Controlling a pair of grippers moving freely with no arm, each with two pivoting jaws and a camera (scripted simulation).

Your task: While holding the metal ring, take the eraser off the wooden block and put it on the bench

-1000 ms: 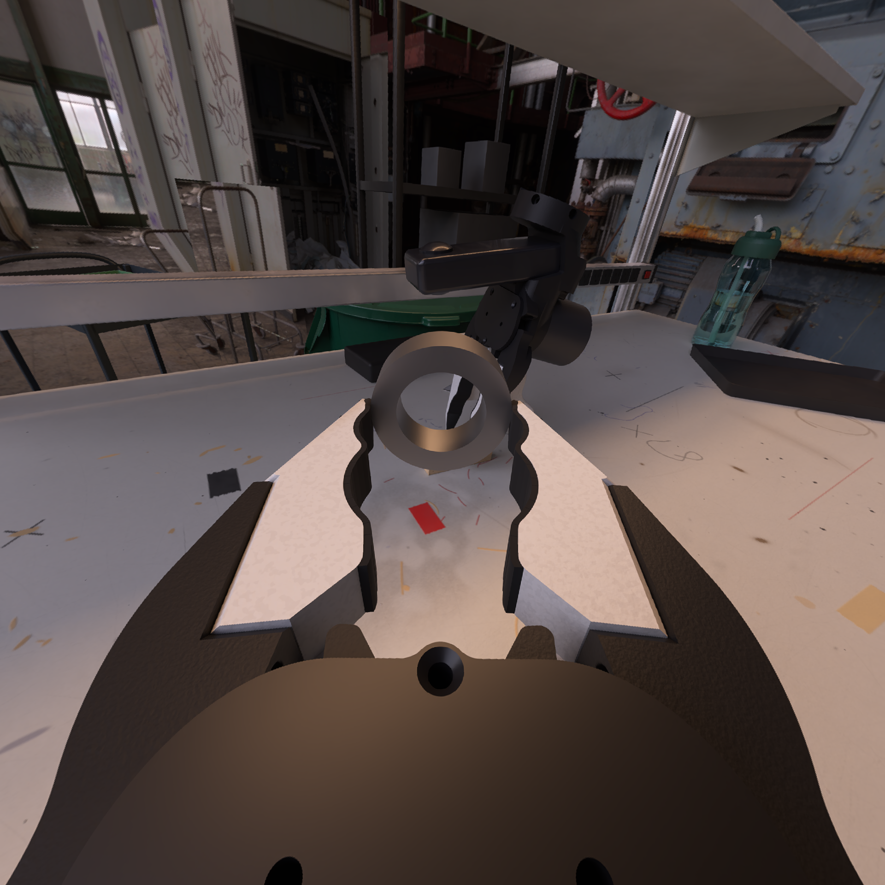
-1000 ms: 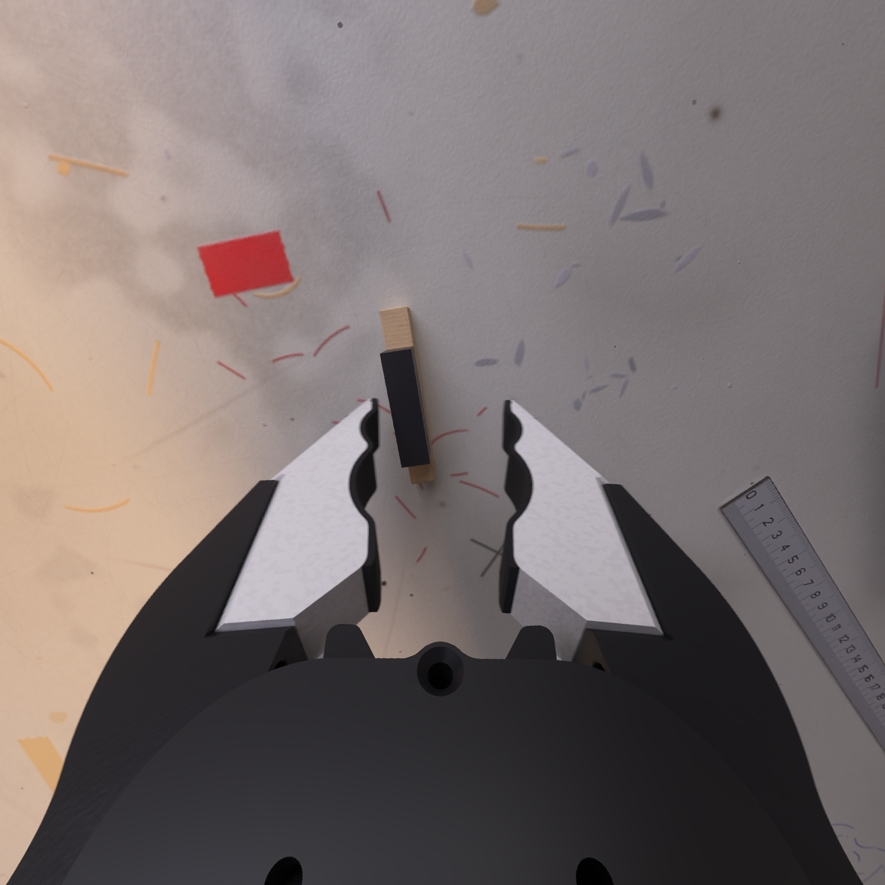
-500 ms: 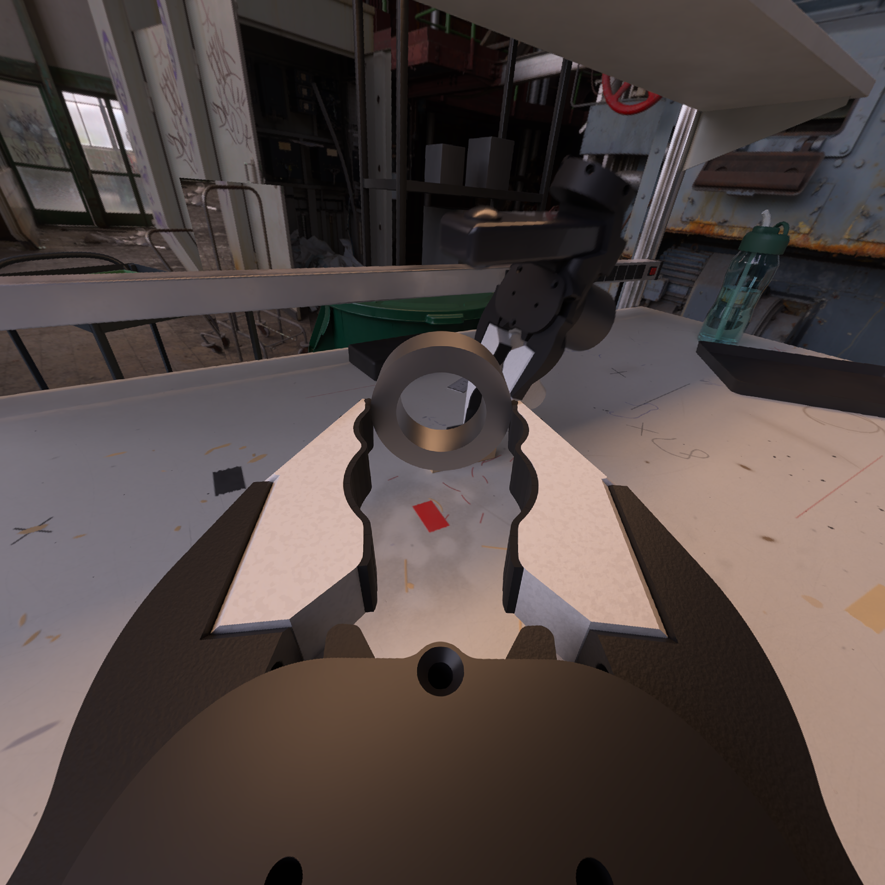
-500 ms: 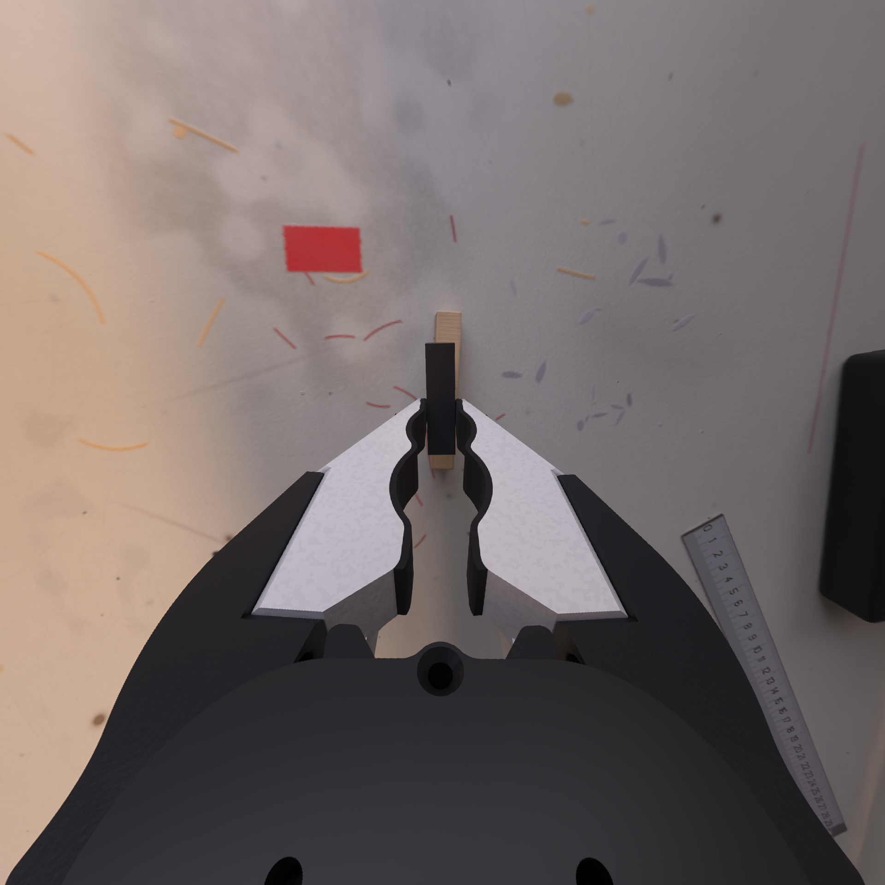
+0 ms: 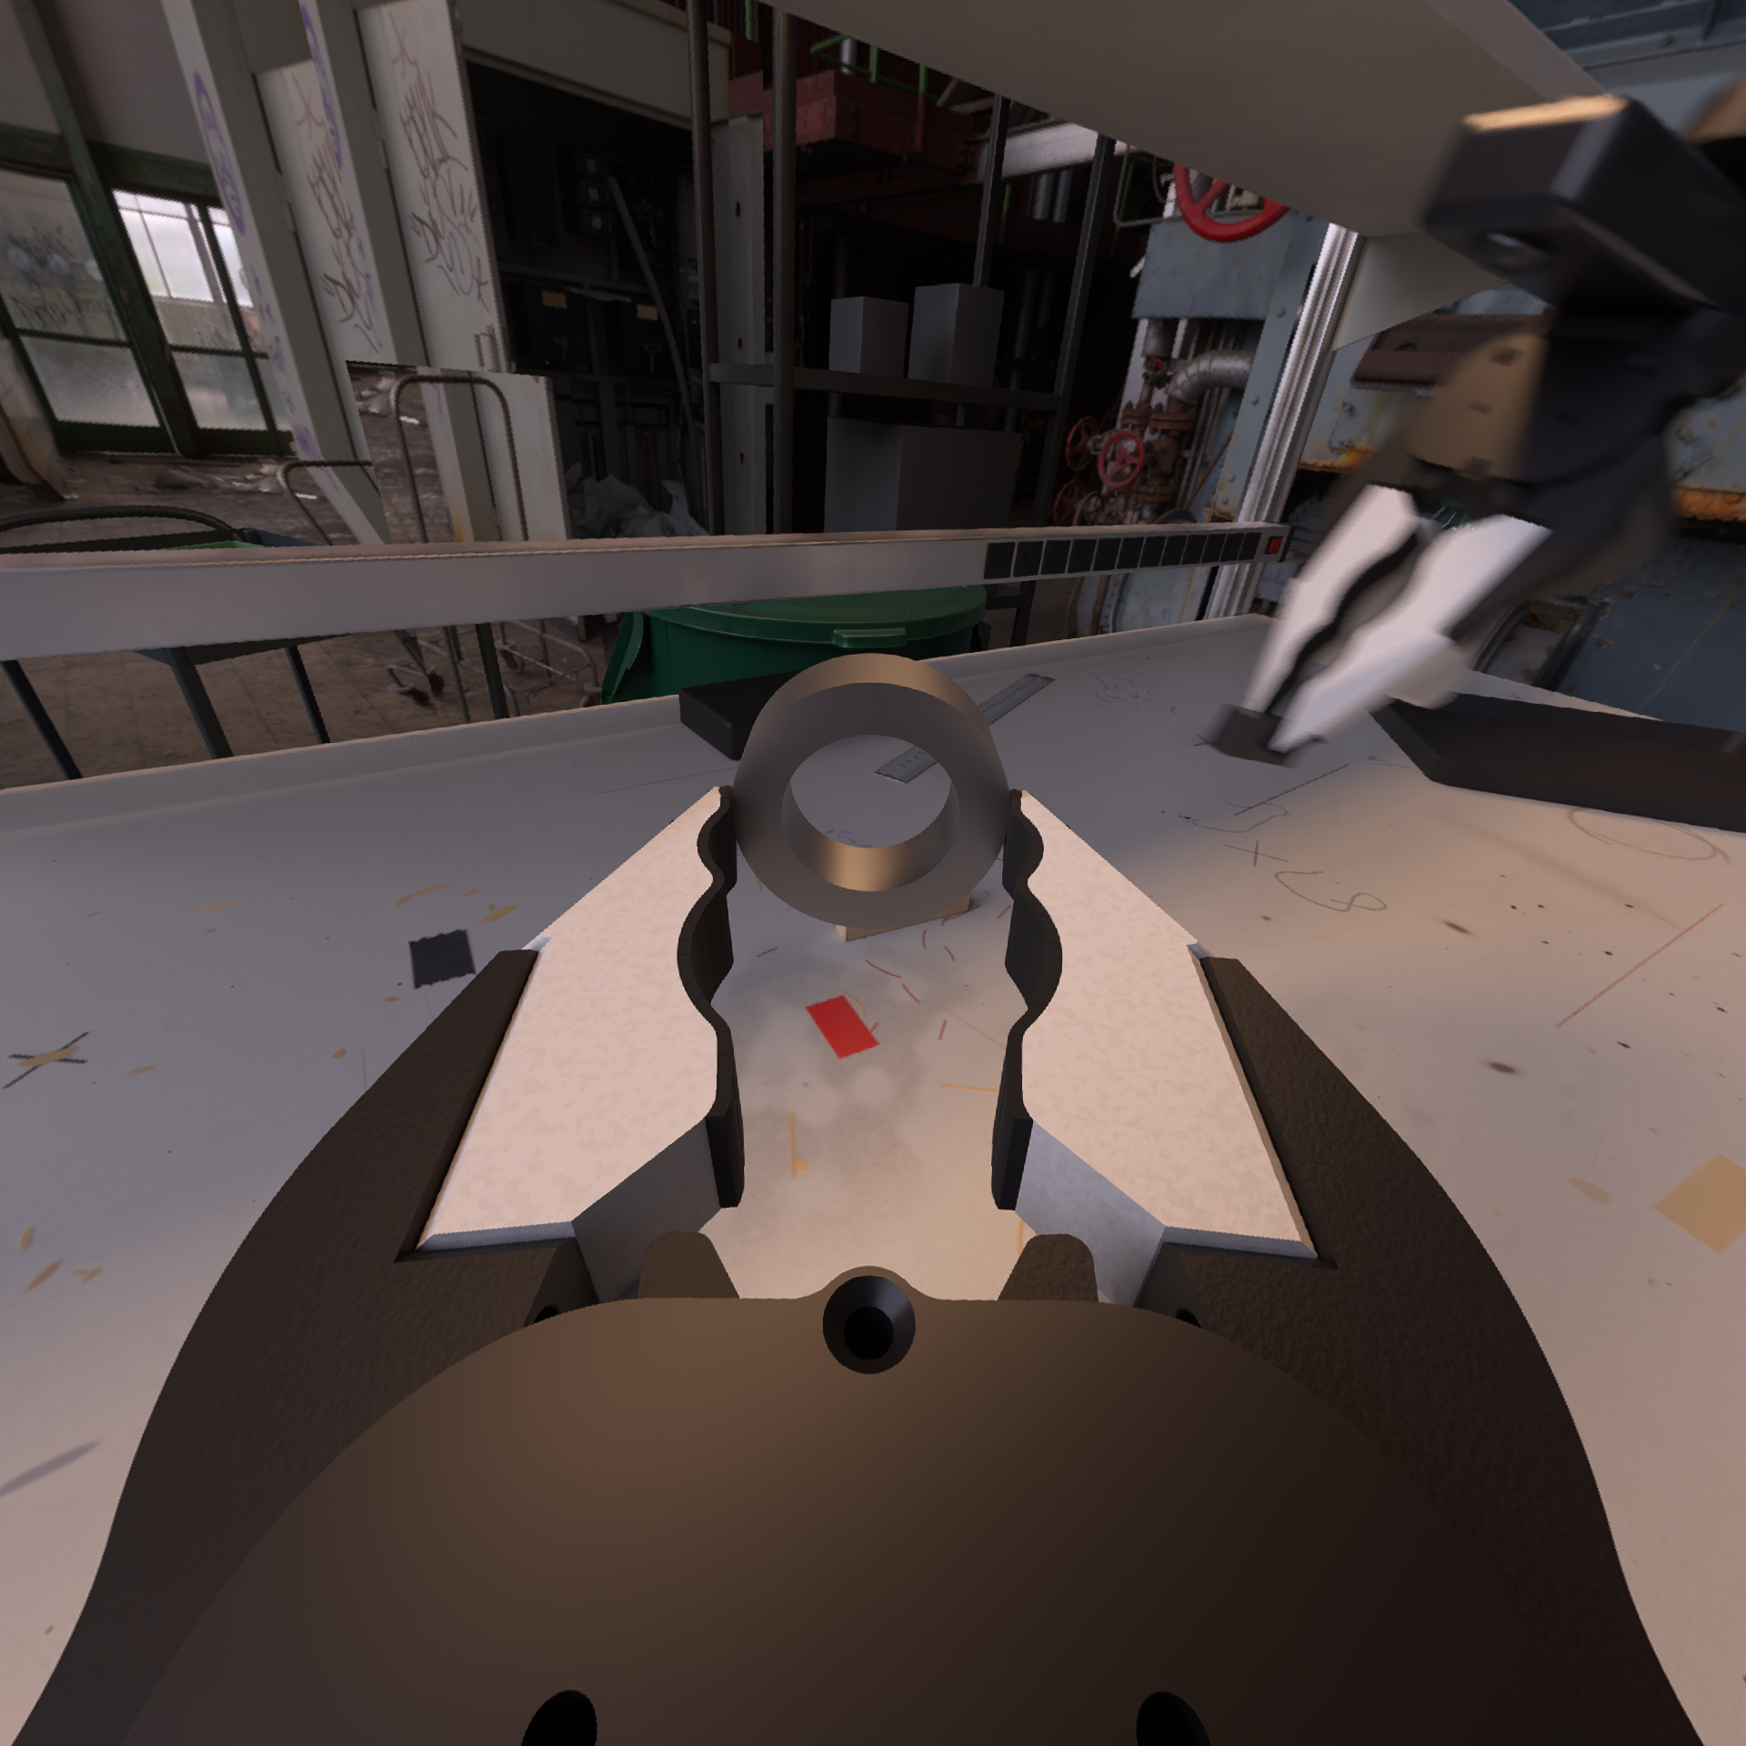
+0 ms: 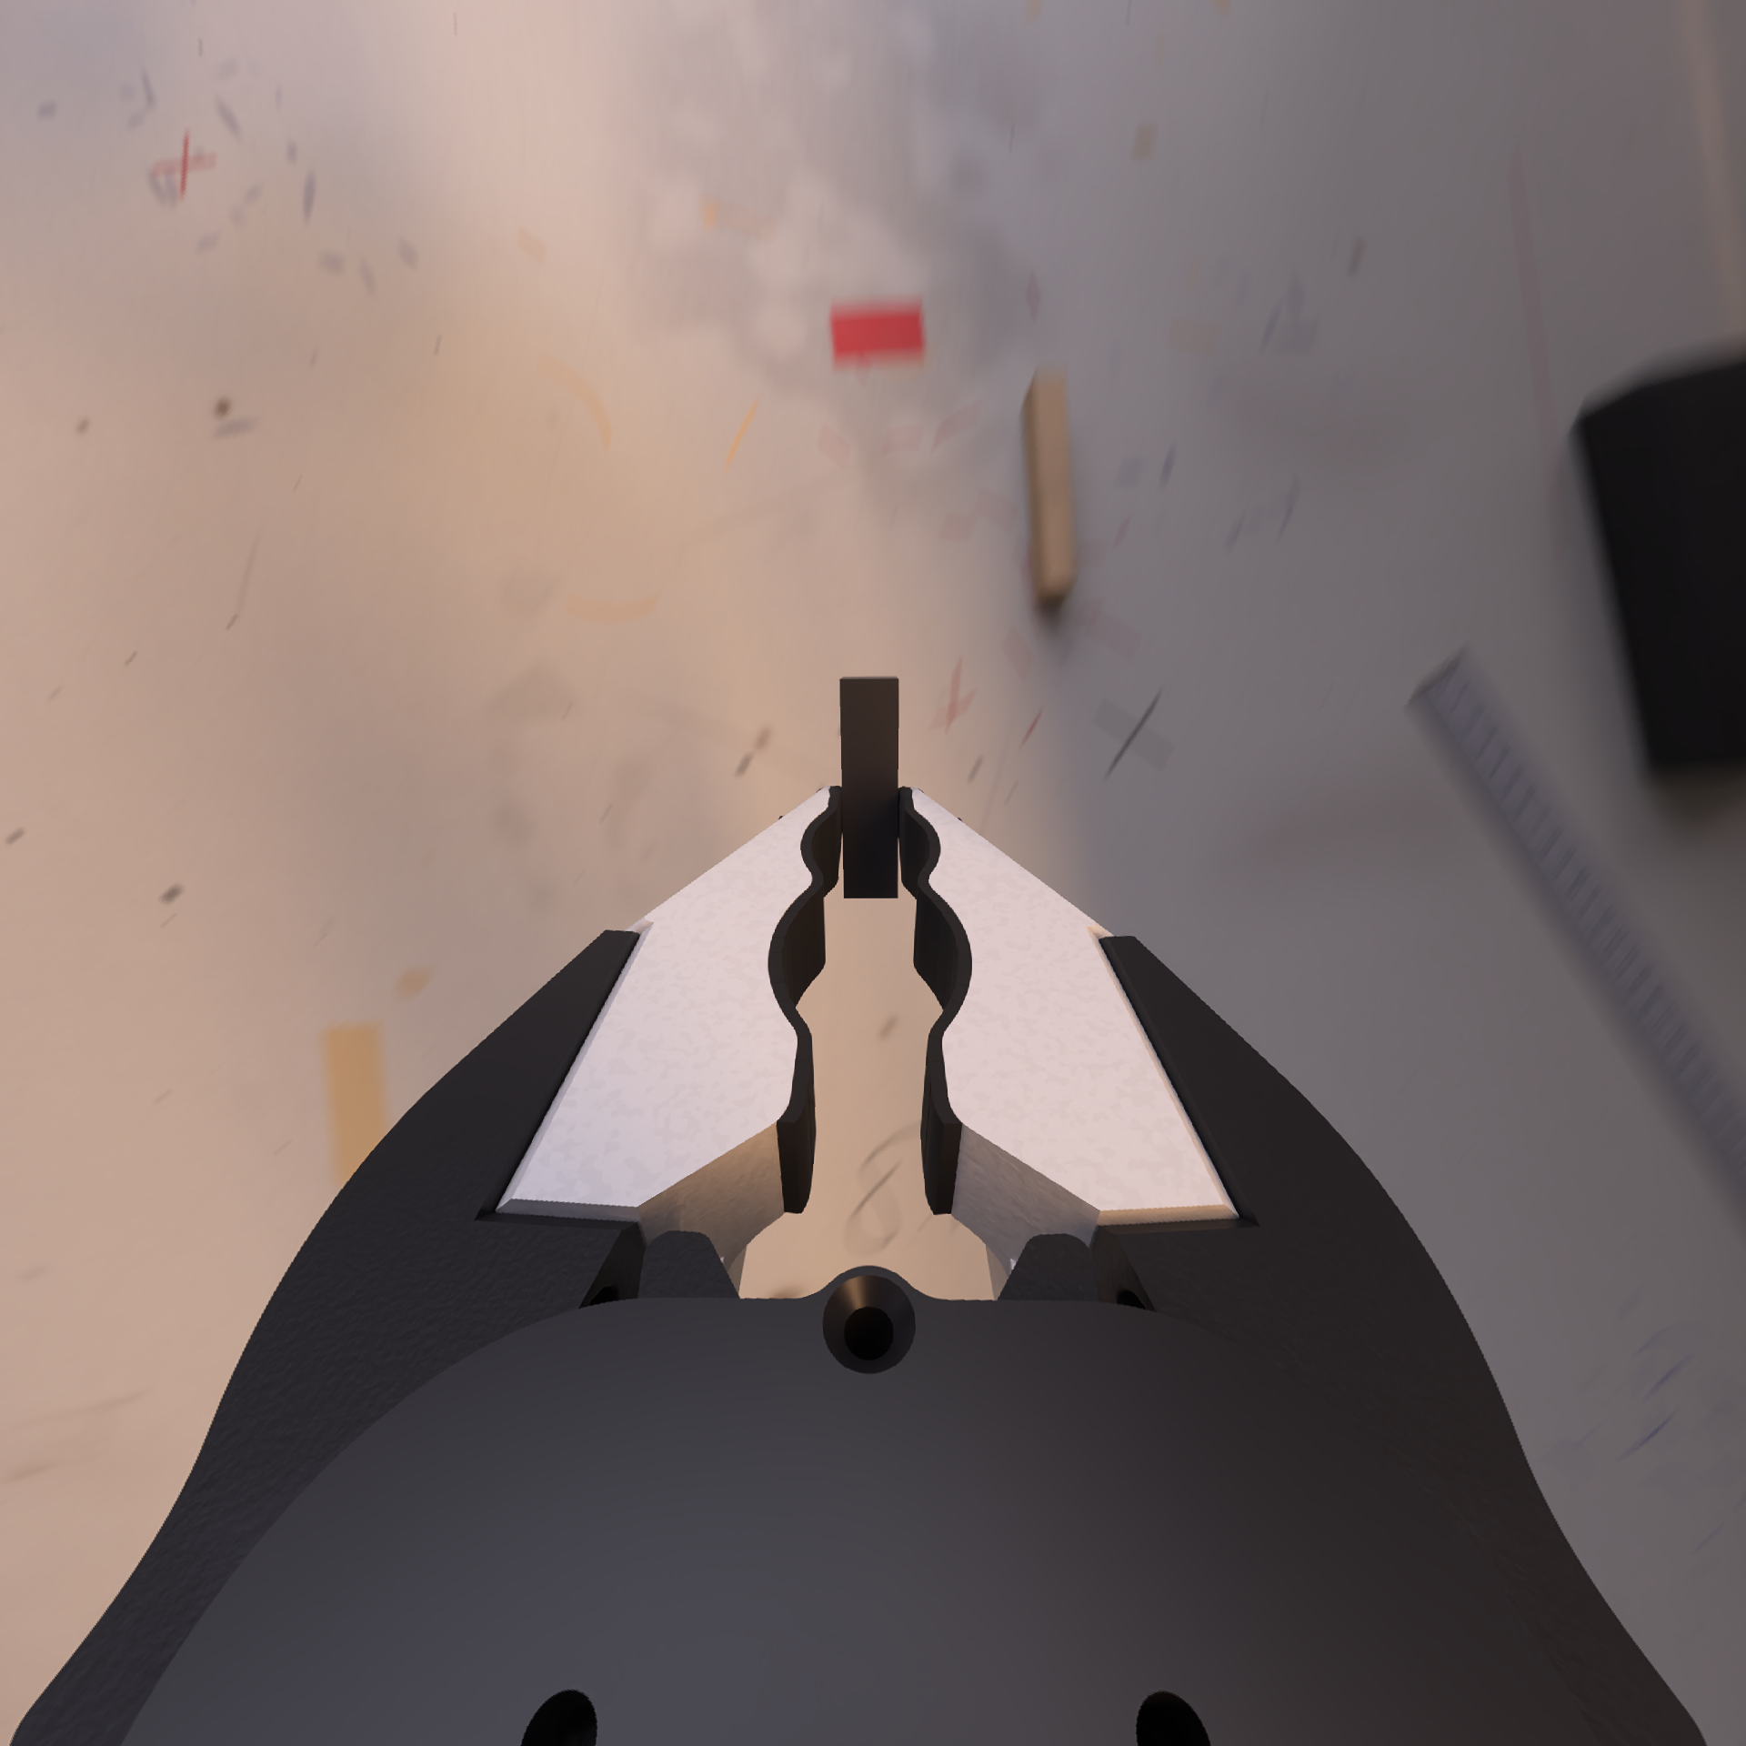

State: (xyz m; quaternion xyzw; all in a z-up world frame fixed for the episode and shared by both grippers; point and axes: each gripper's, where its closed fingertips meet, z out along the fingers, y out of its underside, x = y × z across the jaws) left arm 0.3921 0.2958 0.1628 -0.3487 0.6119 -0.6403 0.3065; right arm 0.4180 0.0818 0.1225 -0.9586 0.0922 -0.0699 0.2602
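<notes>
My left gripper (image 5: 867, 813) is shut on the grey metal ring (image 5: 867, 789) and holds it upright above the bench (image 5: 283, 850). The wooden block (image 5: 907, 928) lies on the bench just behind the ring, mostly hidden by it; in the right wrist view it (image 6: 1049, 491) lies bare, ahead and to the right. My right gripper (image 6: 869, 803) is shut on the black eraser (image 6: 869, 784) and holds it above the bench. In the left wrist view that gripper (image 5: 1271, 732) is at the far right, blurred, with the eraser (image 5: 1252, 732) at its tips close to the bench.
A red patch (image 5: 841, 1025) marks the bench under my left gripper. A steel ruler (image 6: 1606, 898) and a black block (image 6: 1672, 567) lie right of the right gripper. A black tray (image 5: 1568, 765) sits far right, another black block (image 5: 727, 713) at the back. A rail (image 5: 472, 586) and shelf overhang the far edge.
My right gripper closed on the eraser, lifted it off the wooden block and carried it away to the right. My left gripper kept the ring almost still.
</notes>
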